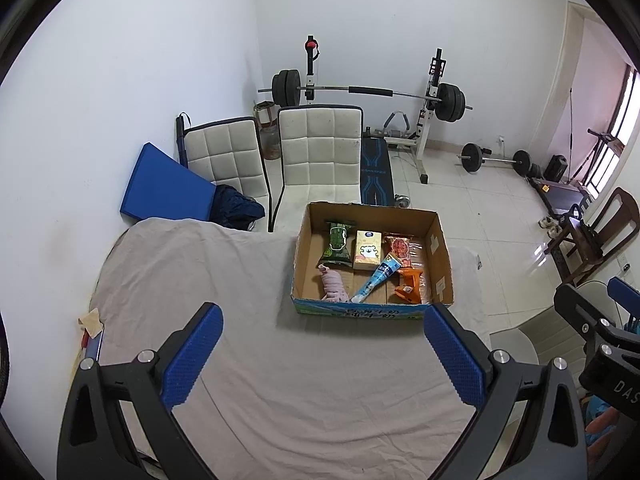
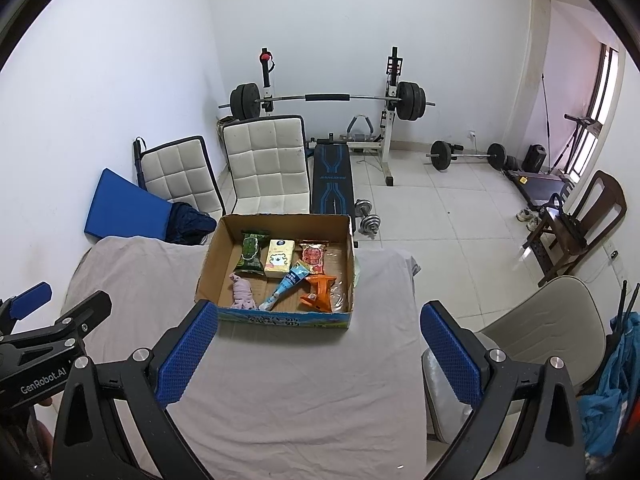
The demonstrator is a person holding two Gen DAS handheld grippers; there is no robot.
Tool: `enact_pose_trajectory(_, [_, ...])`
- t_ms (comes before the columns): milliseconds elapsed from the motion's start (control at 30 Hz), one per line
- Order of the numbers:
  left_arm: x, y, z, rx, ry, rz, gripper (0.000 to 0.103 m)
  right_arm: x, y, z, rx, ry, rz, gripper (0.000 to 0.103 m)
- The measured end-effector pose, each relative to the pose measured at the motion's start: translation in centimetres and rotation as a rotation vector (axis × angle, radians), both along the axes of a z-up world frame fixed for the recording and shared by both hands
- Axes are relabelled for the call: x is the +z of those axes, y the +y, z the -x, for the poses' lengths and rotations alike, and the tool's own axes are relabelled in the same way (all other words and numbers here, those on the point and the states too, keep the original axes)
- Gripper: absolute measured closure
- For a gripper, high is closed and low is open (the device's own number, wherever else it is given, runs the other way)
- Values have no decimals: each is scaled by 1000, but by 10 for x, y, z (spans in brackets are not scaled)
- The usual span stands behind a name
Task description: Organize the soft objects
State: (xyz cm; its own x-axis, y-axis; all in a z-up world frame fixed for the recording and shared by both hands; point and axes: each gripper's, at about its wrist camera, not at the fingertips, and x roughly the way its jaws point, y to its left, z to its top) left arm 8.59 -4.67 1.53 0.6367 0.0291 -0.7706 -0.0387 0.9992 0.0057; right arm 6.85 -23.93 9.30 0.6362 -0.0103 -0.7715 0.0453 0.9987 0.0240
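Between the blue fingers of the left gripper lies only bare cloth; they stand wide apart and hold nothing. The right gripper is likewise spread and empty, hanging beside the left one above the near half of the cloth-covered surface.

Just beyond both sits the cardboard box, and every soft item in view is inside it: green snack packet, yellow tissue pack, red snack bag, pink plush toy, blue-and-white tube and orange packet. Nothing loose shows on the cloth, so the gathering looks finished, or nearly so; at most some tidying within the box may remain.

Room to move is generous over the near cloth. The box walls stand up all round, so any reach inside must come from above. The surface's right edge drops close beside the box, with a beige chair just off it.
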Motion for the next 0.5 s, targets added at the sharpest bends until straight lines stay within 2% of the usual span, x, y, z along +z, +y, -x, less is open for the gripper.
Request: enact_pose_trajectory(500, [1, 2, 2, 2, 3, 4, 0, -4, 3, 10, -2, -6, 4, 0])
